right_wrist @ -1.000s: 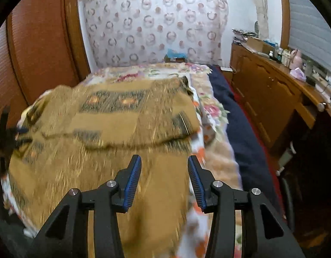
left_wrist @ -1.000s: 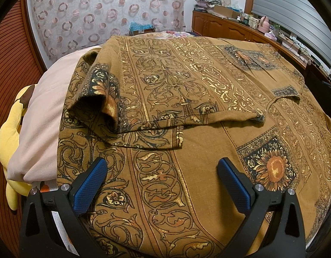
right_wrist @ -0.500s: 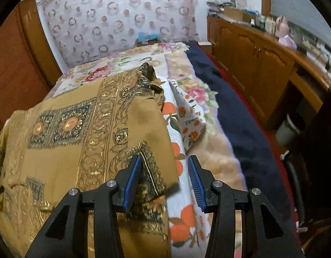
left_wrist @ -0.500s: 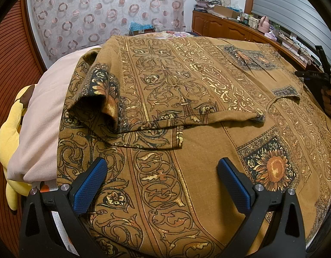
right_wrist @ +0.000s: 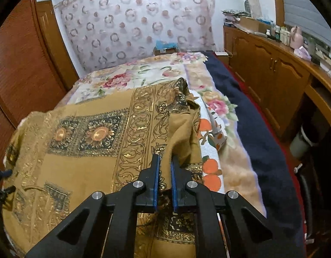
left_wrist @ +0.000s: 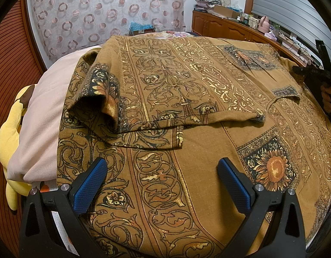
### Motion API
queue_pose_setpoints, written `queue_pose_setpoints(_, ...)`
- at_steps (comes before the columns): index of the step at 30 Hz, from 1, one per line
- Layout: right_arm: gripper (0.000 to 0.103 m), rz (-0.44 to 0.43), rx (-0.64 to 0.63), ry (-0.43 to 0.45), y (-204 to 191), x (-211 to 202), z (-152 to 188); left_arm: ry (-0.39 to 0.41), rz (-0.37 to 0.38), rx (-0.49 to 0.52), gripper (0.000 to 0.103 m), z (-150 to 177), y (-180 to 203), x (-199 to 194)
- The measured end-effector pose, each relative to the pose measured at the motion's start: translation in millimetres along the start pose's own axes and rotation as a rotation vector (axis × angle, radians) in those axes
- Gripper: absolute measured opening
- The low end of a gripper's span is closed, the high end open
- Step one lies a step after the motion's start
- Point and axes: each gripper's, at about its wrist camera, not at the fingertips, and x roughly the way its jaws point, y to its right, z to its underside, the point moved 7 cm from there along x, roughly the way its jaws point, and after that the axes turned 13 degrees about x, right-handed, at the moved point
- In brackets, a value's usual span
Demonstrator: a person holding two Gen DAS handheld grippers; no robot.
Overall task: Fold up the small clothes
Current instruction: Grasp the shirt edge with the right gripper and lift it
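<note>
Fingers of the right gripper [right_wrist: 164, 167] are closing on a raised fold of the brown patterned garment [right_wrist: 83, 165] at its right edge, and the blue pads pinch the cloth between them. Fingers of the left gripper [left_wrist: 162, 178] stand wide apart and released, hovering just above the near part of the same garment [left_wrist: 187, 107] with nothing between them.

Largest in both views is the bed [right_wrist: 247, 129], covered by a floral bedspread [right_wrist: 148, 73] with a dark blue blanket [right_wrist: 257, 133] along its right side. Across the bed lies the garment, ochre with gold scrollwork and dark sunflower panels. In the left wrist view one short sleeve [left_wrist: 96, 94] is folded over onto the body at the left, and a layer of cloth lies doubled across the middle with its edge running left to right. A pale pink pillow [left_wrist: 42, 111] lies to the left of the garment, touching it, with a yellow plush toy [left_wrist: 6, 142] beside it at the bed's edge.

A wooden cabinet [right_wrist: 273, 73] runs along the right wall, its top crowded with small items too small to tell. A curtain [left_wrist: 105, 10] with ring patterns hangs behind the bed. At the right edge of the left wrist view the right gripper shows, with part of the person's hand [left_wrist: 327, 96] holding it.
</note>
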Motion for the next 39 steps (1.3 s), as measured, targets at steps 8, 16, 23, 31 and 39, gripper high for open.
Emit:
queue_pose_setpoints(8,0.009,0.046,-0.014,-0.012,-2,12,3,0.013,-0.009,-0.010,0.102,0,-3,-7)
queue_pose_setpoints(16,0.009,0.048,-0.019,-0.006,-1,2,4,0.158,-0.073,-0.094,0.065,-16,-37,-57)
queue_pose_setpoints(23,0.009,0.053,-0.026,-0.005,-2,1,5,0.120,-0.150,-0.059,0.050,-33,-55,-40)
queue_pose_setpoints(31,0.008,0.064,-0.050,0.003,-4,-2,5,0.048,-0.137,-0.062,0.003,-36,-62,-10)
queue_pose_setpoints(39,0.003,-0.023,-0.082,0.111,-16,-62,-3,0.214,-0.092,-0.124,0.002,-45,-58,-79)
